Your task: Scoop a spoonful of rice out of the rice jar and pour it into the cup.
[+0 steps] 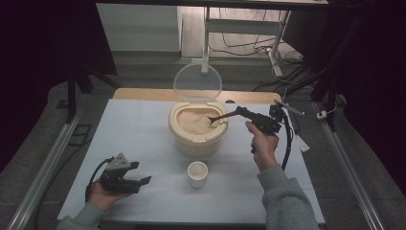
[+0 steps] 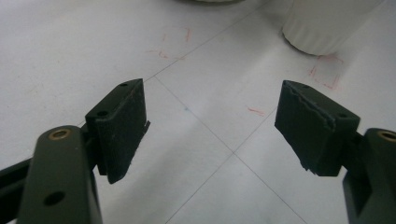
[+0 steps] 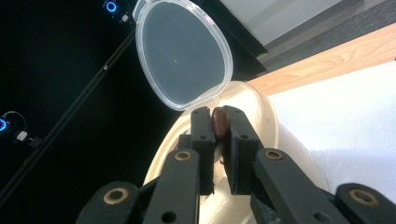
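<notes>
Right gripper [image 1: 241, 111] clamped on the handle end of a brown wooden spoon [image 1: 221, 116]; the handle tip shows pinched between the pads in the right gripper view [image 3: 219, 122]. Ahead of the jaws the spoon's bowl dips into the grain in a cream container [image 1: 197, 135], whose clear hinged lid [image 1: 197, 82] stands raised behind it. Left gripper [image 1: 139, 173] rests low on the white table [image 1: 139, 129], jaws spread, nothing between them. White ribbed cup [image 1: 197, 173] sits just beyond its jaws, apart from them.
</notes>
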Tool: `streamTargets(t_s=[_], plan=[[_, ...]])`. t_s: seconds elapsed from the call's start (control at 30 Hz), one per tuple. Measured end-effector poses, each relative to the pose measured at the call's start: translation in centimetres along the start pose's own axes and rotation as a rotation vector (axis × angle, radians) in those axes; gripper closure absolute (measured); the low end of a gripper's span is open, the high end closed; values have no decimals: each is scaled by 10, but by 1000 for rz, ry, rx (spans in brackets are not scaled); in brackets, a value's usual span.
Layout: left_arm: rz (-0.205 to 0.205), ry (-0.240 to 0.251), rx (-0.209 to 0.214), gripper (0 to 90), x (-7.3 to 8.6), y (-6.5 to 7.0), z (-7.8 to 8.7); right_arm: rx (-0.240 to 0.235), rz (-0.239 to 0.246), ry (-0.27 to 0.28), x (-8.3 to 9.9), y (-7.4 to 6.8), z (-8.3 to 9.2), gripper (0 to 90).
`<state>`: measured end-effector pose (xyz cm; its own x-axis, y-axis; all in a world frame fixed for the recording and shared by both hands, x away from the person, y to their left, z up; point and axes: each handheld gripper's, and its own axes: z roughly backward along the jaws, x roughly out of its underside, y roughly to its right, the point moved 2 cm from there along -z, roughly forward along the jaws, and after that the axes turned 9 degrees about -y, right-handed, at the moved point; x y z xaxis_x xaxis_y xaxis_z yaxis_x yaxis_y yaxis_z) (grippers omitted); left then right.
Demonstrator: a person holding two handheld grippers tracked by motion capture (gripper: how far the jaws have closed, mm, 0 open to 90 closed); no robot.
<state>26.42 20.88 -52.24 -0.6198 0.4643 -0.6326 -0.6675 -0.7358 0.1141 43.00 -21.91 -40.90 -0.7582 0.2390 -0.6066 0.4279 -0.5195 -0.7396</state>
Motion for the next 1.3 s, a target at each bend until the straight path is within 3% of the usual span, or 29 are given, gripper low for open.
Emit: streamTargets(t_s=[1.3], plan=[[-10,-4,-4,249,0,1,-1,-69,-55,31,-6,-1,14,825]])
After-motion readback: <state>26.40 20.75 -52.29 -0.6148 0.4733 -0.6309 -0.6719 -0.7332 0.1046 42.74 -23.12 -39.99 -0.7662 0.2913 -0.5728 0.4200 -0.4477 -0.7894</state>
